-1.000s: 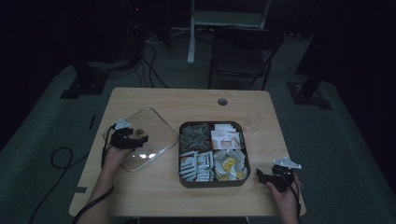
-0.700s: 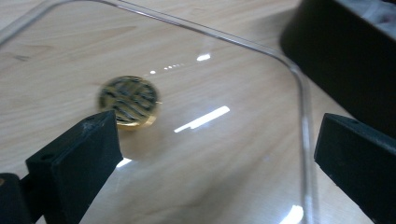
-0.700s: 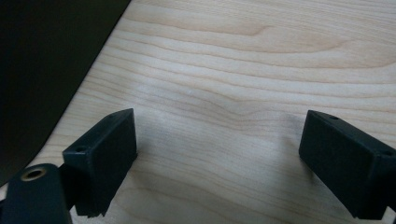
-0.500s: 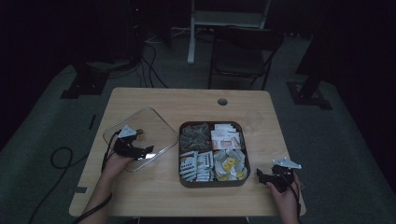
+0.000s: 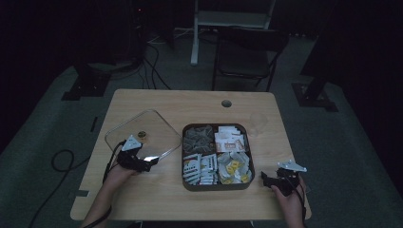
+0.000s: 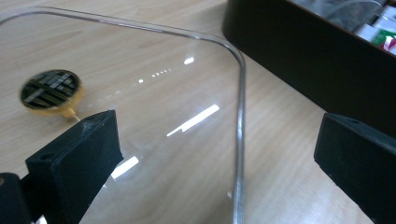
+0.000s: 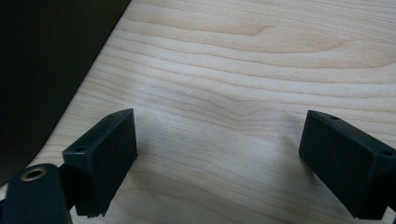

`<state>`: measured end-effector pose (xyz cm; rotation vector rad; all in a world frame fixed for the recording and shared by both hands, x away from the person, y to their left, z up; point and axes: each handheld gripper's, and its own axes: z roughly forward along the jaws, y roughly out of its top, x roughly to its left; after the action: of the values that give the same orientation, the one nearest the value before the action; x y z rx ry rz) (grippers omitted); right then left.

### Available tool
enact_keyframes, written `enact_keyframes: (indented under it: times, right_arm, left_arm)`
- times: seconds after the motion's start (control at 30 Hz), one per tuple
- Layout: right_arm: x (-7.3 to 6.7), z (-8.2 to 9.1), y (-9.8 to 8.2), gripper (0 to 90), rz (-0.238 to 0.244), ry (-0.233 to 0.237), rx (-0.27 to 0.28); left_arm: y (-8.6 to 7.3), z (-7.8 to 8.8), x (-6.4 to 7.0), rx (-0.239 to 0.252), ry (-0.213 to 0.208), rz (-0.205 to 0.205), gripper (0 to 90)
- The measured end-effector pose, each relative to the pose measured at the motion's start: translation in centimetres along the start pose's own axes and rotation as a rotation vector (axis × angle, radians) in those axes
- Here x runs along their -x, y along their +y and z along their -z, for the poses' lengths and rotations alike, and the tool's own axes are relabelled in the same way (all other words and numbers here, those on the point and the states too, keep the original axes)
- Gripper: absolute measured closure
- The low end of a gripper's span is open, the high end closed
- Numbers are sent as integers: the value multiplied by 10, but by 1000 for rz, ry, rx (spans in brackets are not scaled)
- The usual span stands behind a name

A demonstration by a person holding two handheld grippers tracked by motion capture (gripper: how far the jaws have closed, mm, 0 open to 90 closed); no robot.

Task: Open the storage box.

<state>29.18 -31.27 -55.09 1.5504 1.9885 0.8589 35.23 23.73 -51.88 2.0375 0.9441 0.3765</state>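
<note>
**Release the glass lid cleanly**

At lower left, the left claw (image 5: pixel 151 163) has just been opening and now stands wide; the glass lid (image 5: pixel 142 135) lies flat on the desk (image 5: pixel 190 102), its edge between the jaws untouched. Draw straight back, clearing the tea-bag box (image 5: pixel 216 156) beside it. The right claw (image 5: pixel 263 178), lower right, is wide and empty.

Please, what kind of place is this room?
Probably a dim recording studio or lab: a wooden table on grey carpet, a folding chair behind it, and cables trailing over the floor.
</note>
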Motion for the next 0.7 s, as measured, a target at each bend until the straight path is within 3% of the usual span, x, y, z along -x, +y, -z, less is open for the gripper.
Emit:
enact_keyframes:
  times: [0.5, 0.7]
  right_arm:
    - [0, 0, 0, 109, 0, 0, 0]
    - [0, 0, 0, 109, 0, 0, 0]
  left_arm:
    - [-10, 12, 32, 12, -90, -82, 12]
    - [-15, 16, 50, -4, -115, -139, 12]
